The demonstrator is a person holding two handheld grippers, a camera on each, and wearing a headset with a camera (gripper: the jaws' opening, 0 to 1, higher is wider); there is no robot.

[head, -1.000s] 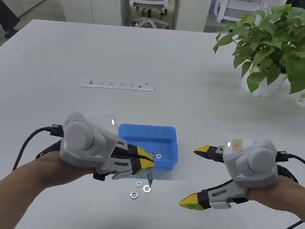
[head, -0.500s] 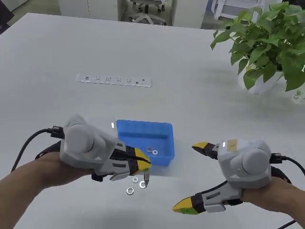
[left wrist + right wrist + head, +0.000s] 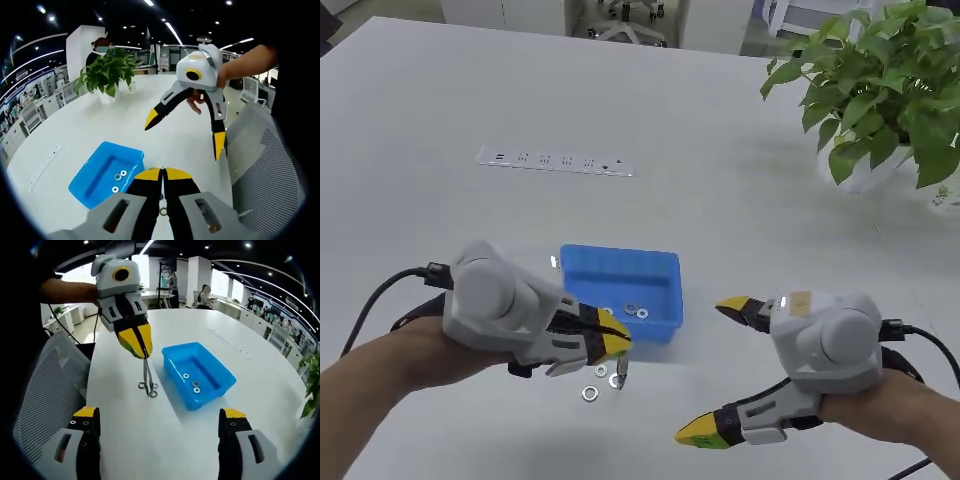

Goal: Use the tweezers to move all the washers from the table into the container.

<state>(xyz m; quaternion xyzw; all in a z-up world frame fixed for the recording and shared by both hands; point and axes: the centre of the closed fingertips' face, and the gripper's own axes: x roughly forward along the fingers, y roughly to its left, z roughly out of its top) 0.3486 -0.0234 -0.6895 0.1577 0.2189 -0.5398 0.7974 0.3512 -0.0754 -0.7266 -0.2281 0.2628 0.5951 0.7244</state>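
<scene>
Washers: three loose on table, 6 o'clock of container, just beside it. We hold left gripper clamped on tweezers, tips down among them. Three more washers inside container, near its 6 o'clock wall. Right gripper at container's 4 o'clock, jaws spread, empty. Risk we see: flat washer skids or flips off tips if pinch lands off-centre.

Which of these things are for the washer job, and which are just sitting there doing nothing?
For the job:
tweezers, held in the shut left gripper
washers on the table
blue container, with three more inside
right gripper, jaws open

Just lying about:
power strip
potted plant
</scene>
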